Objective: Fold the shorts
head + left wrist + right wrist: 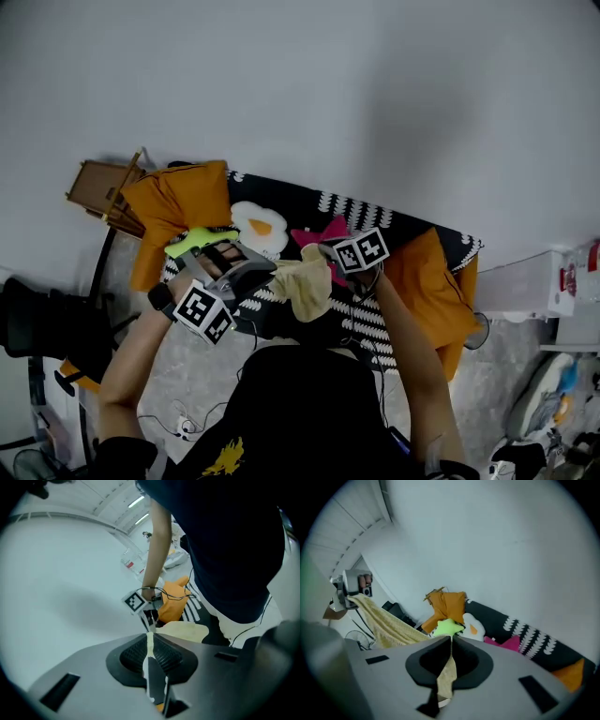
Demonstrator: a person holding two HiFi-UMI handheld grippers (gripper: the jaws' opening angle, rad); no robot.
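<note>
Both claws are pinched on the shorts (pixel 305 286), which are off the sofa (pixel 412 230) and hang in the air between my hands. The left claw (pixel 150 641) is clamped on a thin edge of the pale yellow cloth, seen running up between the ribbed pads. The right claw (pixel 451 641) is also closed on cloth, with a strip of it caught between the jaws and trailing down. In the head view the shorts sag in a crumpled lump between the two claws, not spread out.

Step, as I judge it: get the shorts stretched by two points so they can go down flat for the fold. To do it well:
- Hold both pinches tight. They look thin, on an edge only, so a jerk could slip one out.
- Draw the claws apart sideways until the slack is gone and the held edge runs straight and level.
- Let the rest hang free and check there is no twist before lowering.
- Lay it on bare sofa, clear of the egg pillow (pixel 260 228), the green star (pixel 199 239) and the pink star (pixel 323 232), which crowd the spot just beyond the claws.

Pose: both forearms reach forward from my body, elbows out, with the claws near each other over the sofa's front edge. Both claws tip forward and down. The left sits a bit lower and nearer me in the head view, its marker cube facing up at the camera. The right is just beside the pink star. The orange cushions (pixel 183 202) sit at the sofa's ends, well apart from the claws.
</note>
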